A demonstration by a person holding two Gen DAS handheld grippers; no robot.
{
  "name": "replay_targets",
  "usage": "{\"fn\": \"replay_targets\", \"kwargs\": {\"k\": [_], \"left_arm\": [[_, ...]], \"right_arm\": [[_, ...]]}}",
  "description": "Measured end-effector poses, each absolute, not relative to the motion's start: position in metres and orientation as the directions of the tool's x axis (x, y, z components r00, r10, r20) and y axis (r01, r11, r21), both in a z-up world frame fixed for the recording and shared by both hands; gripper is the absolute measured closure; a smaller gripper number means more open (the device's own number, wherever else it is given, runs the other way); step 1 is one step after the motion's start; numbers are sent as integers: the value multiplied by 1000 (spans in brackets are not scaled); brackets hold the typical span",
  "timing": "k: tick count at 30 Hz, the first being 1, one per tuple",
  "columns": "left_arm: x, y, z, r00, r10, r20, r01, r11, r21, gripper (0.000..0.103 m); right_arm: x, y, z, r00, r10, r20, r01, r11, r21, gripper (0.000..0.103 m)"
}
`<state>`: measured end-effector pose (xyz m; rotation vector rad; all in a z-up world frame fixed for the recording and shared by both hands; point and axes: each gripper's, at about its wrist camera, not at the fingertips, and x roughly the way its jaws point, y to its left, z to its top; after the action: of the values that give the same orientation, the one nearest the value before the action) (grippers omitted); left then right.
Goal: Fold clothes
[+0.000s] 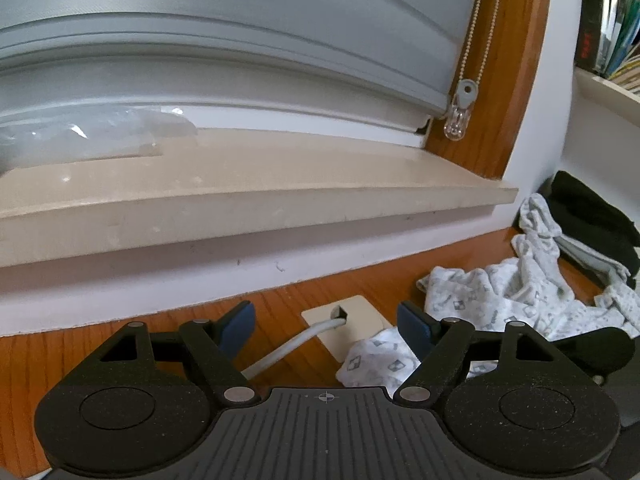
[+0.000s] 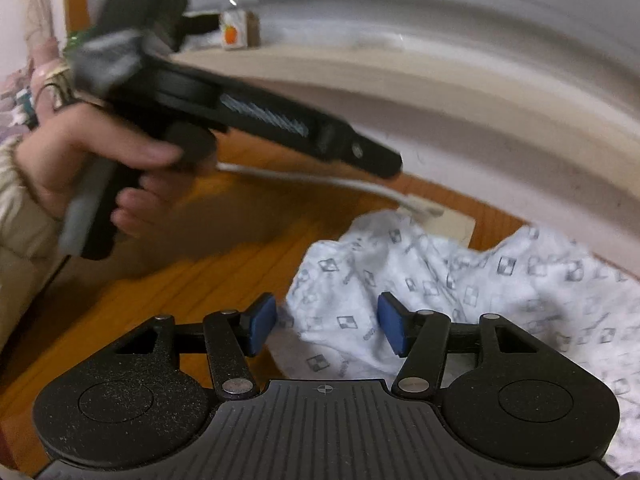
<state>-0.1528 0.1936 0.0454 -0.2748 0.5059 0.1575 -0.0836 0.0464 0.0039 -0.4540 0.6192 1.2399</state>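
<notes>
Lying crumpled on the wooden tabletop (image 2: pixel 168 280), a white garment (image 2: pixel 440 280) printed with small grey squares spreads toward the wall below the window, one edge of it reaching a beige cable plate (image 1: pixel 352 320) set into the wood. The right gripper (image 2: pixel 326 326) hangs over the near edge of that cloth with its blue pads (image 2: pixel 390 326) parted about halfway; fabric shows in the gap between them, but neither pad presses on it, so nothing is gripped. The left gripper (image 1: pixel 326 326) stands just beside the garment's left edge, pads wide apart over bare wood and the white cable (image 1: pixel 296 344) that runs into the plate, holding nothing. In the right wrist view the left gripper's black body crosses the upper left, held by a hand (image 2: pixel 100 168) in a beige sleeve. Beyond the garment, near the wall on the far right of the left wrist view, a black piece of clothing (image 1: pixel 592 216) lies on something grey. A pale stone windowsill (image 1: pixel 240 196) runs above the table, with a grey roller blind (image 1: pixel 240 20) lowered behind it and its bead chain (image 1: pixel 474 28) hanging at the wooden frame.
</notes>
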Motion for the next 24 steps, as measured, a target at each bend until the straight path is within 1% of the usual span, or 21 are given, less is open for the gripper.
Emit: {"fn": "replay_targets", "kwargs": {"k": [1, 2, 3, 4, 9, 15, 17, 21, 24], "left_arm": [[-153, 195, 46, 865, 79, -496, -215, 951, -223, 23], [-153, 195, 46, 865, 80, -495, -216, 950, -224, 23], [-153, 196, 46, 865, 80, -495, -217, 950, -225, 23], [-153, 196, 45, 865, 78, -496, -216, 950, -227, 23], [-147, 187, 41, 859, 38, -511, -174, 960, -220, 23], [-139, 159, 38, 853, -38, -520, -81, 975, -205, 23], [-137, 144, 39, 858, -70, -509, -38, 980, -198, 22], [-124, 120, 38, 861, -156, -484, 38, 969, -244, 22], [-101, 103, 34, 840, -153, -520, 27, 970, -243, 22]], "right_arm": [[-80, 48, 2, 194, 724, -662, -961, 277, 21, 54], [-76, 43, 3, 190, 728, -658, -959, 282, 35, 64], [-73, 39, 6, 197, 728, -657, -956, 292, 37, 88], [-69, 34, 9, 206, 727, -655, -952, 303, 37, 95], [-55, -13, 46, 340, 743, -576, -920, 389, -41, 96], [-23, -93, 108, 509, 729, -458, -843, 528, -97, 96], [-16, -116, 123, 552, 716, -428, -818, 565, -109, 96], [-3, -153, 144, 611, 695, -378, -779, 614, -130, 96], [4, -175, 154, 652, 676, -344, -750, 642, -160, 96]]}}
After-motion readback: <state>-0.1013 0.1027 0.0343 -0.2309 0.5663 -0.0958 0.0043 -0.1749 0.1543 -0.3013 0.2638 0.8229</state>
